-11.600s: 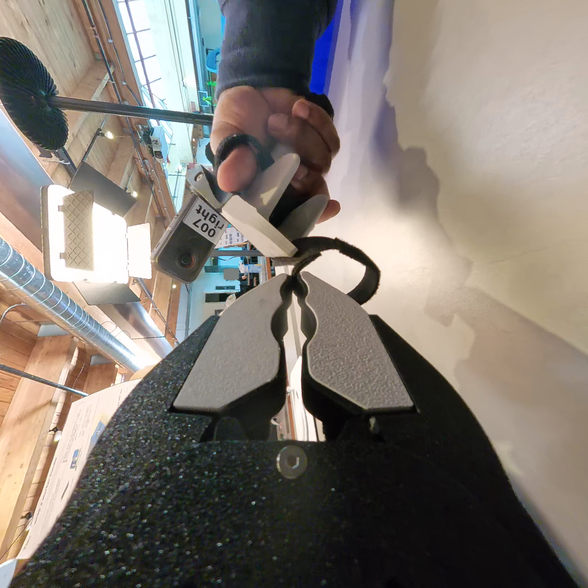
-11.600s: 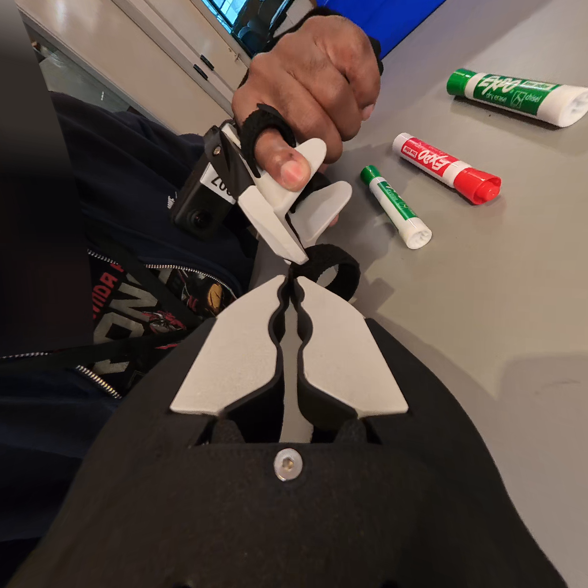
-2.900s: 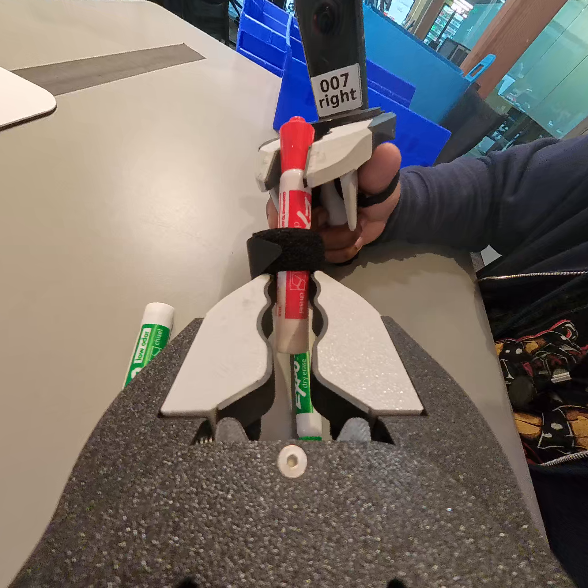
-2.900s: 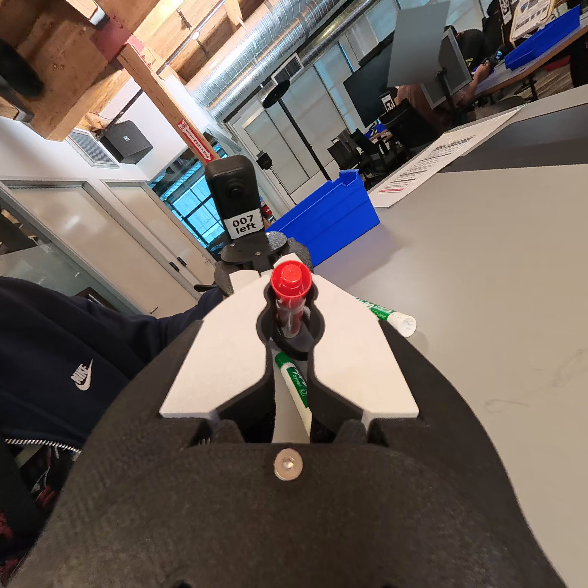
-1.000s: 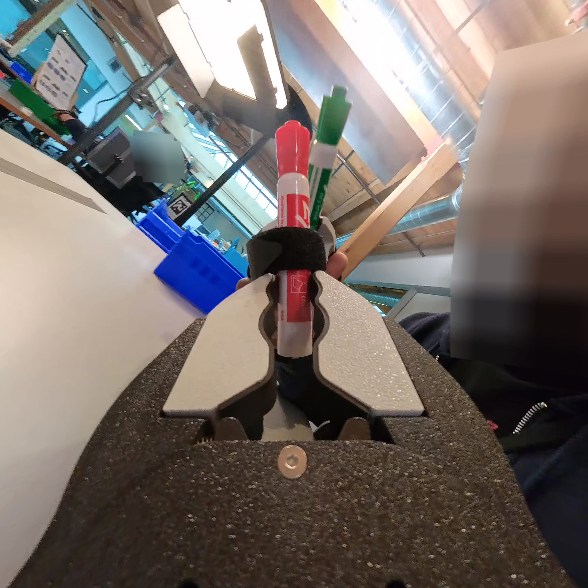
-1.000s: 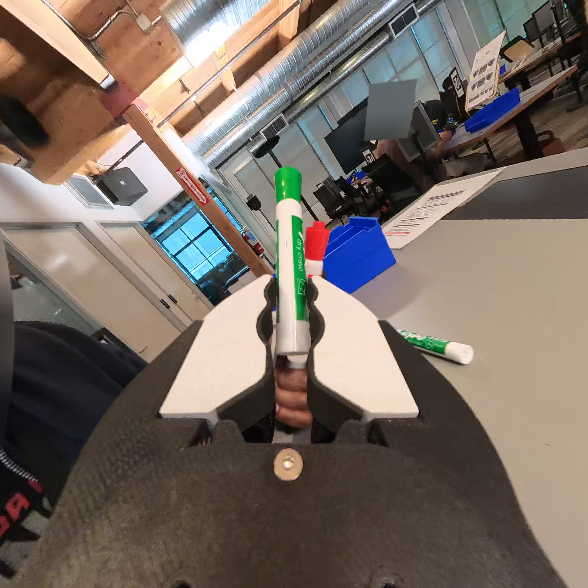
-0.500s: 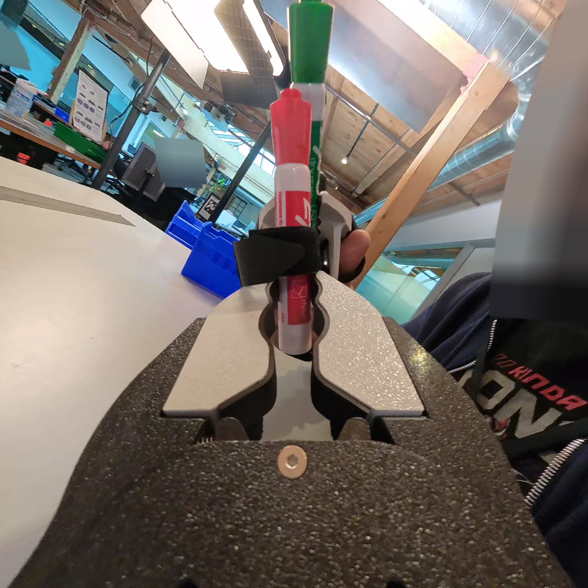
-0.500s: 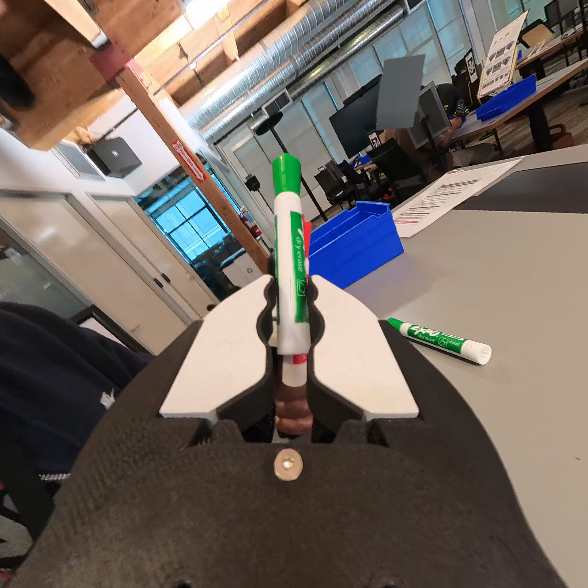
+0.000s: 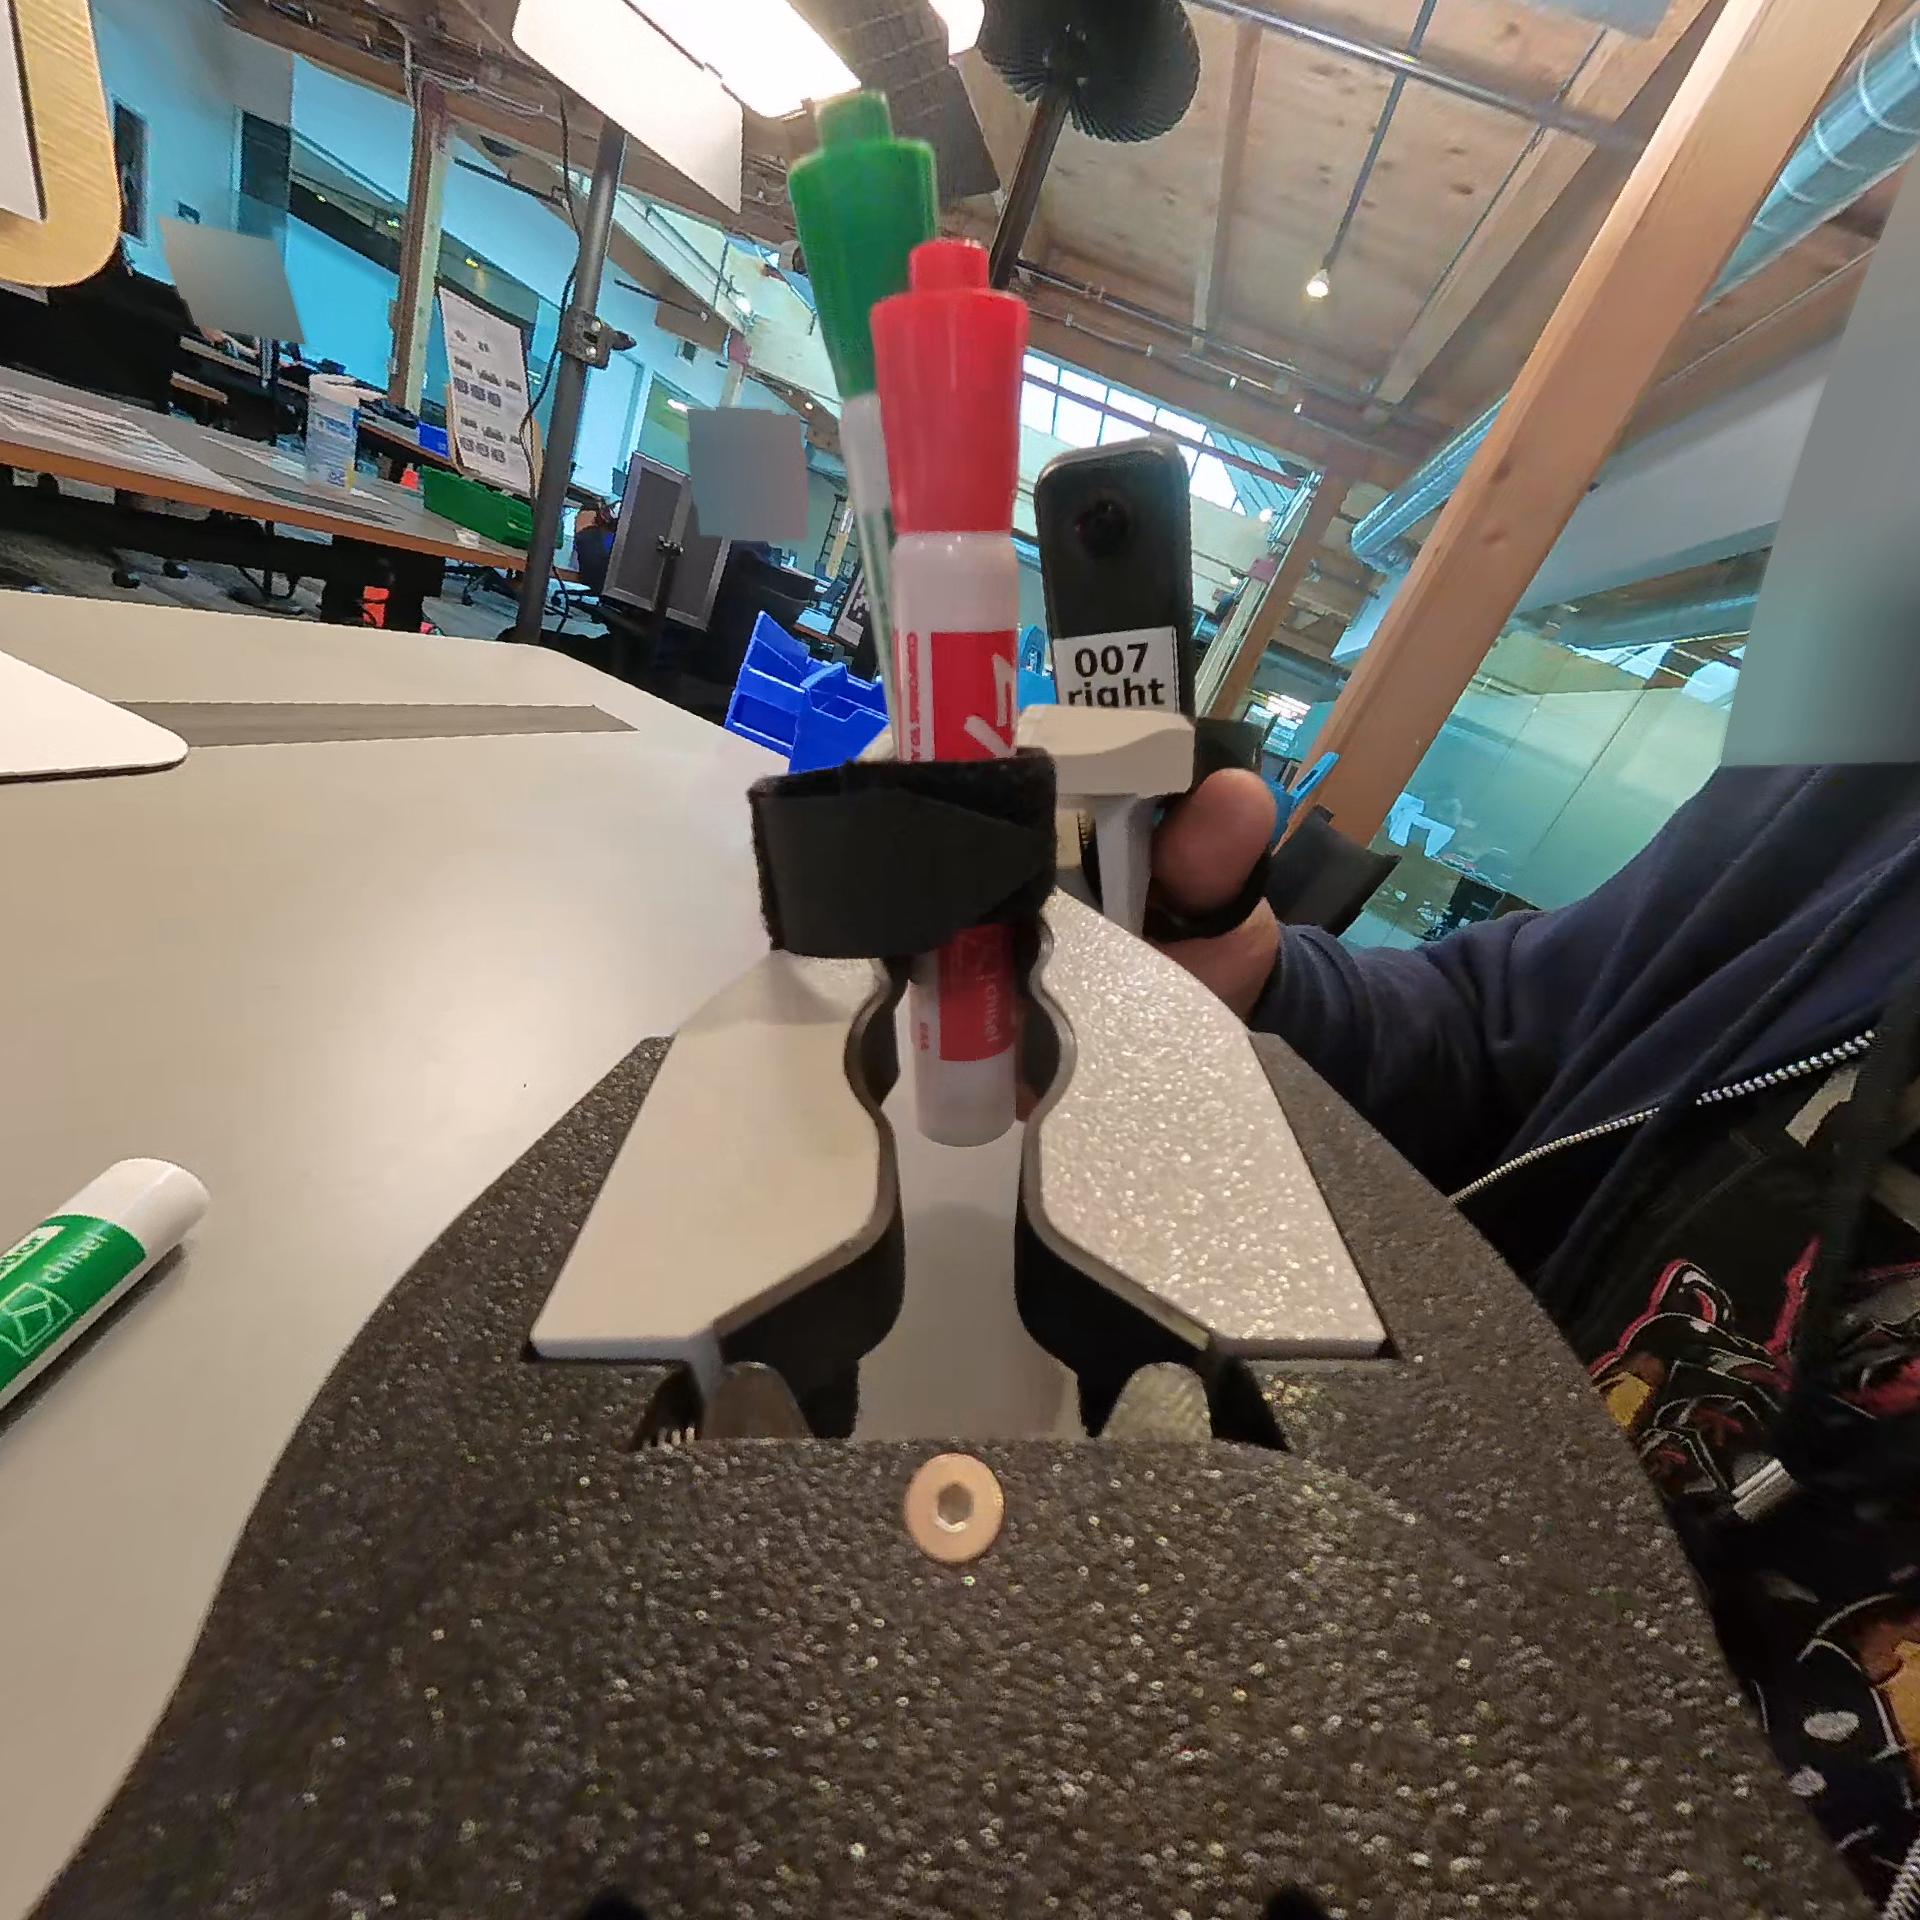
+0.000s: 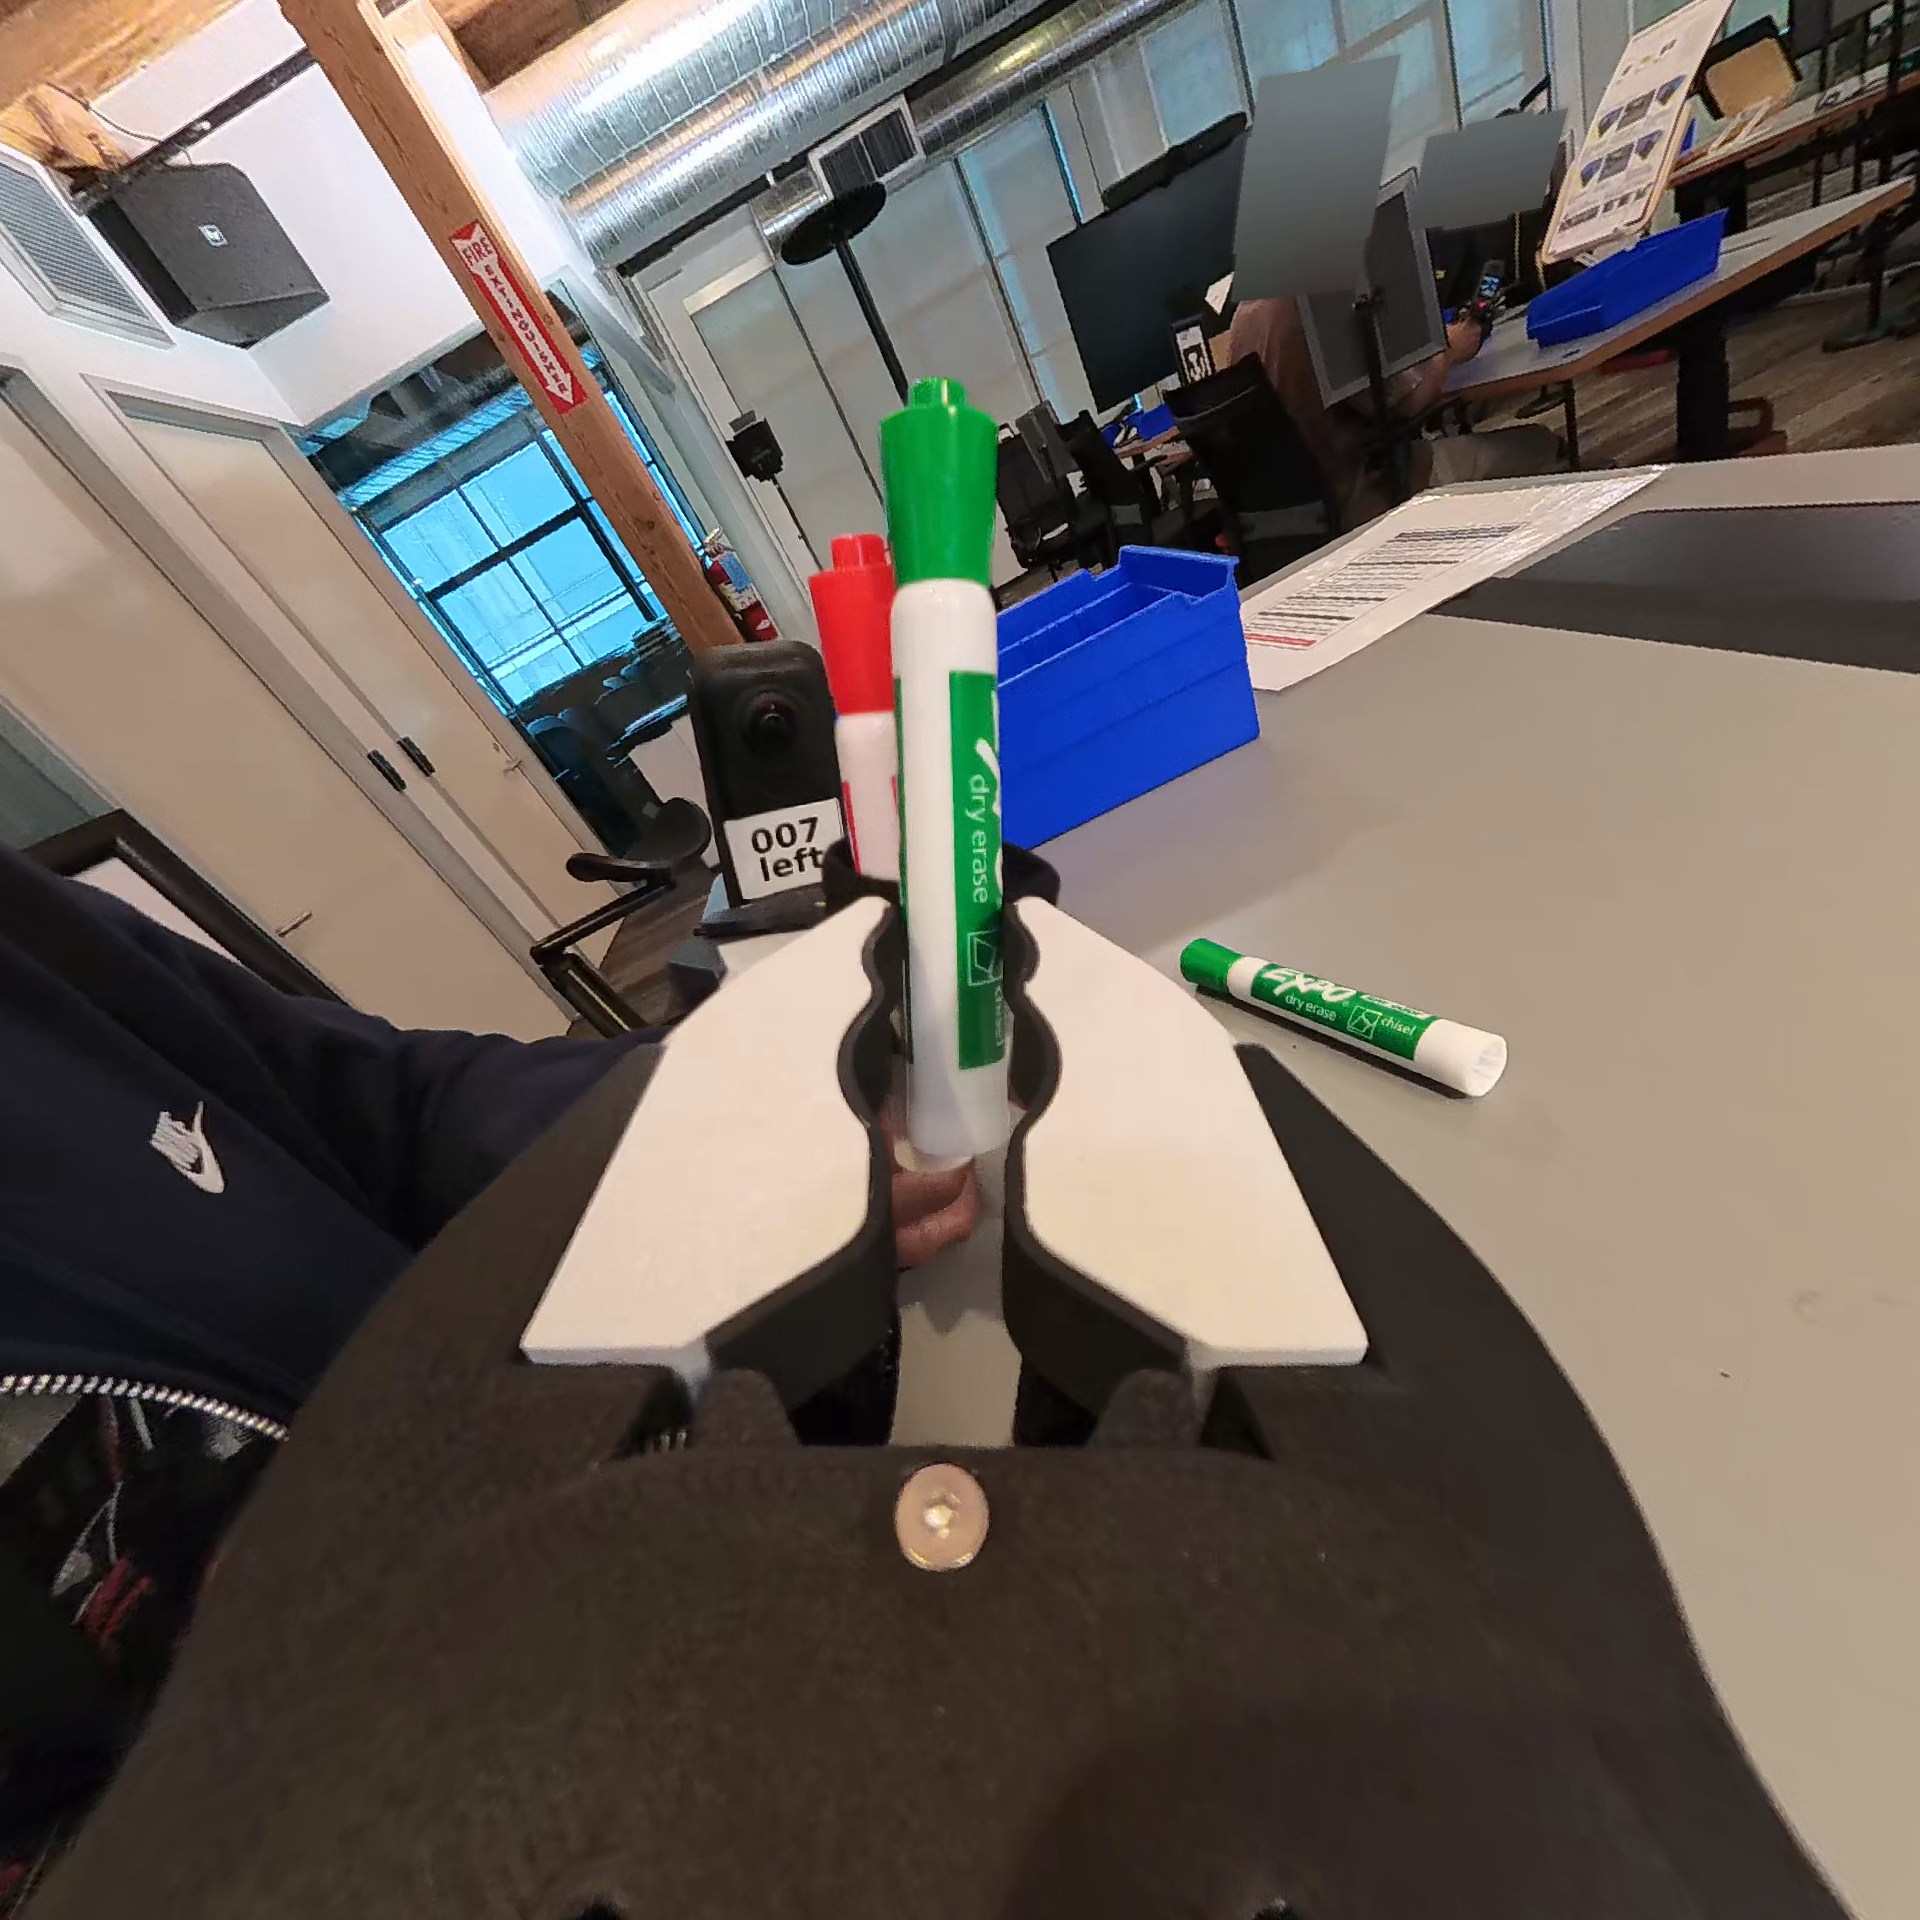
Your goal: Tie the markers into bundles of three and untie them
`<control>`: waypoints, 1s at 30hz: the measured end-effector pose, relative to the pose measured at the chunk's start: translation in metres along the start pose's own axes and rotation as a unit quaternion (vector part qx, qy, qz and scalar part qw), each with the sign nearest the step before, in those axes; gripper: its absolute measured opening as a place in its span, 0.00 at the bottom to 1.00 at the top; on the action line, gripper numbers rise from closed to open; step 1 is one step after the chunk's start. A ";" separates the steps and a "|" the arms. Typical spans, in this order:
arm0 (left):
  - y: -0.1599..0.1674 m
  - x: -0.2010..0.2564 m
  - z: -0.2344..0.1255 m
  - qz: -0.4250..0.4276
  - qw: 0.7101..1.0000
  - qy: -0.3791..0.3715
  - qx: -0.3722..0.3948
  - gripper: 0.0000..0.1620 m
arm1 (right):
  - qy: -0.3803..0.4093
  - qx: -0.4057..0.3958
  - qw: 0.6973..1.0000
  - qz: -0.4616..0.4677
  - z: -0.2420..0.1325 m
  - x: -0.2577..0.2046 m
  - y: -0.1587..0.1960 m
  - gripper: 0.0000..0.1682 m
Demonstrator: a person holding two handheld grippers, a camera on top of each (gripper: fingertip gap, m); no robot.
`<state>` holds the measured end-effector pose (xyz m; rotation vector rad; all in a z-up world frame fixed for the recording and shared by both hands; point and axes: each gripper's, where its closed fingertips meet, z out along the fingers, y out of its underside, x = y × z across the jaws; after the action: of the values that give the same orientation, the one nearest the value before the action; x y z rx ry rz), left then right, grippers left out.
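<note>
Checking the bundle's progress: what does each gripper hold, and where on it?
Left gripper pinches the red marker near its white bottom end, under the black strap. Right gripper pinches the green marker on its lower barrel.

Grey table (image 10: 1558, 852), smooth, with a darker grey strip (image 9: 374, 722) set into it. Lying flat on it: a green marker (image 10: 1345, 1015), a blue bin (image 10: 1122, 696), a printed sheet (image 10: 1423, 582), a white board corner (image 9: 62, 717).
</note>
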<state>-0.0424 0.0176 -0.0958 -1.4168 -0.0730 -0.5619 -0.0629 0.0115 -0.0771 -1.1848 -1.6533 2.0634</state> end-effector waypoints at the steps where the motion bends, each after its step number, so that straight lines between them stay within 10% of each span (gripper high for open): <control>1: -0.001 0.000 0.000 -0.001 1.000 0.001 0.002 0.12 | 0.001 0.004 1.000 0.001 -0.001 0.000 0.001 0.10; 30: 0.000 0.004 0.008 -0.153 0.986 0.040 0.045 0.12 | 0.029 0.143 0.988 0.059 -0.008 0.003 0.007 0.10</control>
<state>-0.0365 0.0235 -0.0929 -1.3004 -0.2523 -0.8582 -0.0575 0.0171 -0.0847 -1.2539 -1.2347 2.2208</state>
